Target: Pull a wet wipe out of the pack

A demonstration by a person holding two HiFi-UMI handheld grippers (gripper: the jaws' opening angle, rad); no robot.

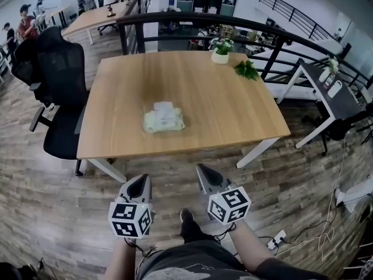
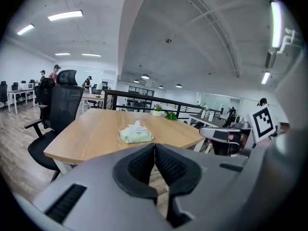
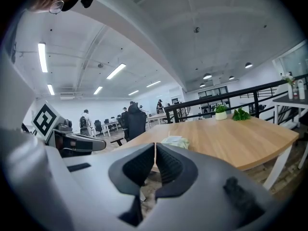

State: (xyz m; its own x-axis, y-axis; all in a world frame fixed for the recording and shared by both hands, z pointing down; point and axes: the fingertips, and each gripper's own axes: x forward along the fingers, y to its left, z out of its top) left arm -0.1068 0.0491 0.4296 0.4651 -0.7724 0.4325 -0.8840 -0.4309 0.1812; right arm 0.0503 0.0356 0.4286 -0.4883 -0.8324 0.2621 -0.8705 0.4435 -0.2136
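Pack (image 1: 164, 117) lies on table (image 1: 227, 107), well beyond closed, empty left tool (image 1: 141, 179) and right tool (image 1: 203, 168).

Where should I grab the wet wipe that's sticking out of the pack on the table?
Pinch the white wipe tuft that stands up from the top of the green pack, coming down from above. The pack lies flat on the table, so the tuft is its only raised, loose part.
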